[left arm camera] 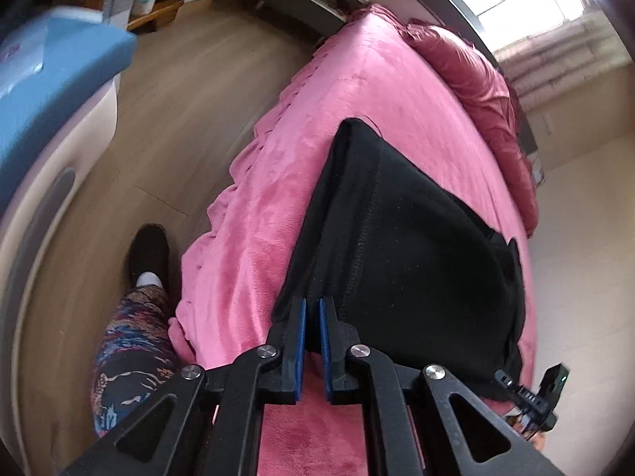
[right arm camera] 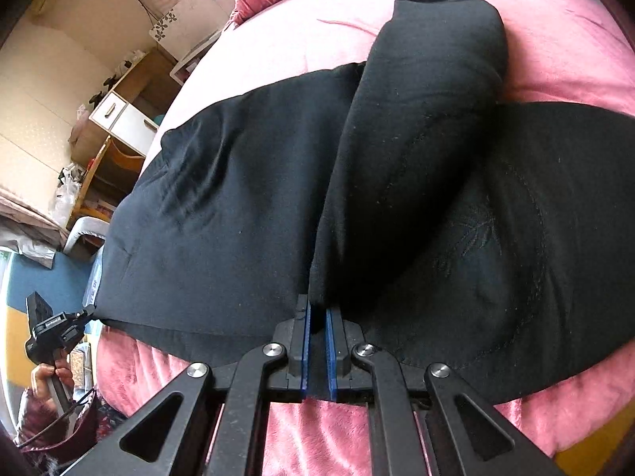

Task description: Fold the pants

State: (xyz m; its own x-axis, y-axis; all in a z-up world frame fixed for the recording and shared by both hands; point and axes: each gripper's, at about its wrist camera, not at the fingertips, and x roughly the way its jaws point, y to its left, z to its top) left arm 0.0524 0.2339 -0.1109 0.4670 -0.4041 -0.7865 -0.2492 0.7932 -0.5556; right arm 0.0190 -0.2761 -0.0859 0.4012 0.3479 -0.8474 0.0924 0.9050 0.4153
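Observation:
Black pants [left arm camera: 401, 246] lie on a pink blanket [left arm camera: 258, 246] on the bed. My left gripper [left arm camera: 312, 301] is shut on the pants' near edge, black cloth pinched between its blue pads, lifted off the blanket. In the right wrist view my right gripper [right arm camera: 317, 311] is shut on a raised fold of the pants [right arm camera: 401, 150]; one leg runs away from it over the rest of the cloth. The left gripper also shows in the right wrist view [right arm camera: 51, 329] at the far left, held by a hand.
A dark red pillow [left arm camera: 476, 79] lies at the bed's far end. A wooden floor [left arm camera: 178, 99] is left of the bed, with the person's patterned leg and black shoe [left arm camera: 149, 254]. A blue-topped unit [left arm camera: 47, 79] stands left. Wooden drawers [right arm camera: 119, 119] stand beyond the bed.

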